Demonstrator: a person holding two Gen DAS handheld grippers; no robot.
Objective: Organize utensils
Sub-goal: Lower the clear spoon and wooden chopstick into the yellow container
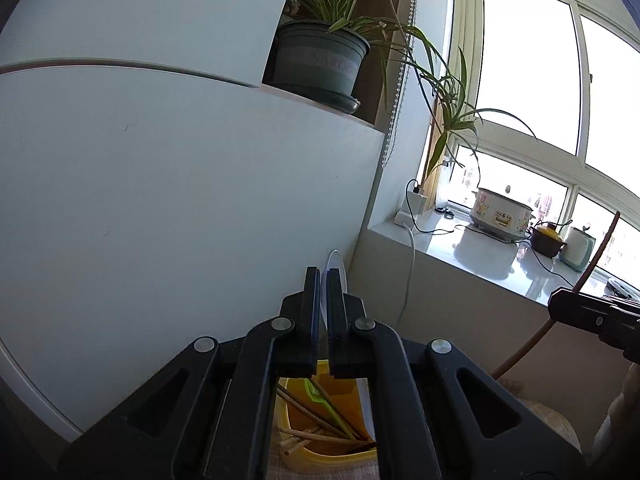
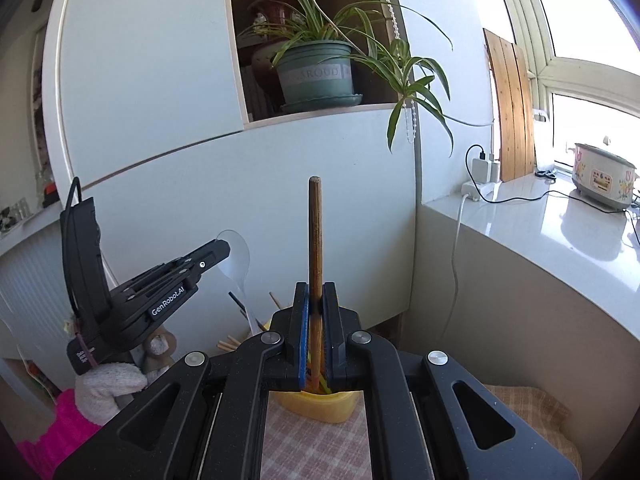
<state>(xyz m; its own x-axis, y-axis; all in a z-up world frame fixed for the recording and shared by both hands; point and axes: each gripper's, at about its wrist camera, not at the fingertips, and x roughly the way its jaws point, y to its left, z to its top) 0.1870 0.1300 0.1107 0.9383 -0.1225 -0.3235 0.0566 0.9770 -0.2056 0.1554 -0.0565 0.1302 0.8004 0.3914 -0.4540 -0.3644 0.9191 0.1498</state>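
My left gripper (image 1: 323, 276) is shut on a clear plastic spoon (image 1: 338, 264), whose thin edge rises above the fingertips. Below it stands a yellow container (image 1: 320, 460) holding several wooden chopsticks (image 1: 316, 420) and a green utensil (image 1: 320, 394). My right gripper (image 2: 316, 290) is shut on a brown wooden chopstick (image 2: 315, 232) that stands upright above the yellow container (image 2: 316, 406). In the right wrist view the left gripper (image 2: 222, 250) hangs at the left with the spoon (image 2: 238, 256) in it. The right gripper (image 1: 560, 304) and its chopstick (image 1: 596, 256) show at the right edge of the left wrist view.
A white cabinet (image 2: 240, 184) stands close behind, with a potted plant (image 2: 316, 76) in its niche. A windowsill (image 2: 540, 224) at the right carries a rice cooker (image 2: 604, 178), chargers and cables. A checked cloth (image 2: 312, 440) covers the table. A gloved hand (image 2: 108, 384) holds the left gripper.
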